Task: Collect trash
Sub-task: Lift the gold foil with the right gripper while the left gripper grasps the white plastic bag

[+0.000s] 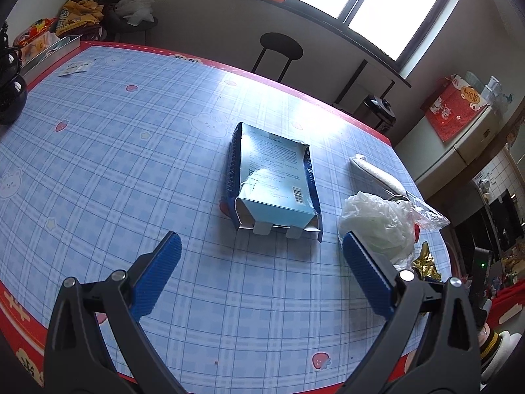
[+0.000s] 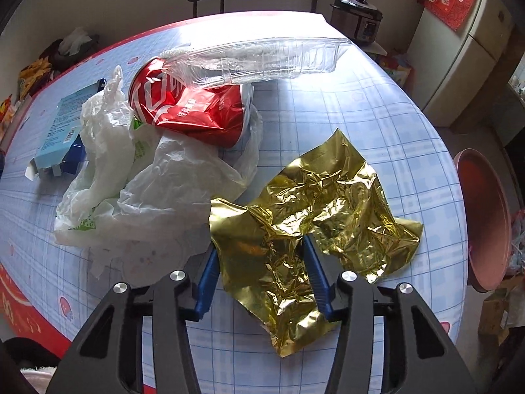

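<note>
The right tool (image 2: 261, 262) is being closed around the near part of one gold foil (image 2: 308, 226); the crumpled sheet is being straddled by the blue fingers (image 2: 315, 272), though whether the pads are yet pressing on it cannot be told. The foil is lying directly ahead of that tool on the worktop (image 2: 377, 108), its long axis running from near-left to far-right, so the right hand is judged the nearer one for it. The left tool (image 1: 262, 262) is being held wide open and empty above the worktop, with one torn blue box (image 1: 274, 177) lying just ahead of it, its long axis pointing away from the tool. Beyond the foil, to its left, one white bag (image 2: 131, 177) is spreading out, and one crushed red can (image 2: 190, 105) is resting against it. One clear plastic tray (image 2: 262, 59) is leaning on the can, farthest back. One pink bin (image 2: 485, 216) is standing beyond the worktop's right edge, a likely place for the trash.
</note>
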`<state>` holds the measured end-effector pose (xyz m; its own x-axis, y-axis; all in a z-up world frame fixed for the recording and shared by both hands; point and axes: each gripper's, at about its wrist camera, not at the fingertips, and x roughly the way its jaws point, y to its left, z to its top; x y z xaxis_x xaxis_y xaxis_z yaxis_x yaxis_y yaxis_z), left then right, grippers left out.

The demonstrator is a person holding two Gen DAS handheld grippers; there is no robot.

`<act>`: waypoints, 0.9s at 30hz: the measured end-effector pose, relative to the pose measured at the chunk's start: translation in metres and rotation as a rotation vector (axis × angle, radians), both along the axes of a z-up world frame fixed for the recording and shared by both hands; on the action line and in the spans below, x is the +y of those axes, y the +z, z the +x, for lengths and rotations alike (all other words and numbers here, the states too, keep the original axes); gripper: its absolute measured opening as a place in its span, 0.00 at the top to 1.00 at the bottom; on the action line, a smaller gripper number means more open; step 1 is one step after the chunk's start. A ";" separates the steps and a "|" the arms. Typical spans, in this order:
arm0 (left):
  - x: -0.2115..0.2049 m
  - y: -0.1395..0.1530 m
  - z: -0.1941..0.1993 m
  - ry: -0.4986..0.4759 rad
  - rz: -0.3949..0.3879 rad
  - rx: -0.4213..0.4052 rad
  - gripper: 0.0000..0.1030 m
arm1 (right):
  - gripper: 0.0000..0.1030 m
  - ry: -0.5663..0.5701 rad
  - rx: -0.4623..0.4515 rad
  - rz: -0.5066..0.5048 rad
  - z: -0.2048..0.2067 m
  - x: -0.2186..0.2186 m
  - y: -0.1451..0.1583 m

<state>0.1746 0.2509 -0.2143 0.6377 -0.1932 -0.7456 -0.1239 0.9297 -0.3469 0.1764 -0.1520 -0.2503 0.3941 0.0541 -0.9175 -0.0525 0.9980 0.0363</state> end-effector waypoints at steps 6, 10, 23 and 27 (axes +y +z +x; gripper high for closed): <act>-0.017 -0.004 0.002 -0.047 -0.009 0.012 0.06 | 0.57 -0.008 -0.061 0.070 -0.022 -0.007 0.028; -0.033 -0.008 0.005 -0.087 -0.007 0.026 0.06 | 0.57 -0.005 -0.101 0.101 -0.034 -0.009 0.043; -0.111 -0.025 0.021 -0.237 -0.090 0.083 0.06 | 0.57 0.033 -0.209 0.080 -0.049 -0.037 0.081; -0.138 -0.037 0.027 -0.271 -0.116 0.124 0.07 | 0.57 0.004 -0.221 0.083 -0.055 -0.056 0.088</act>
<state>0.2015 0.1130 -0.2511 0.4570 -0.4322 -0.7774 0.0746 0.8896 -0.4507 0.1212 -0.2082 -0.1627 0.5842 0.1280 -0.8015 -0.0724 0.9918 0.1055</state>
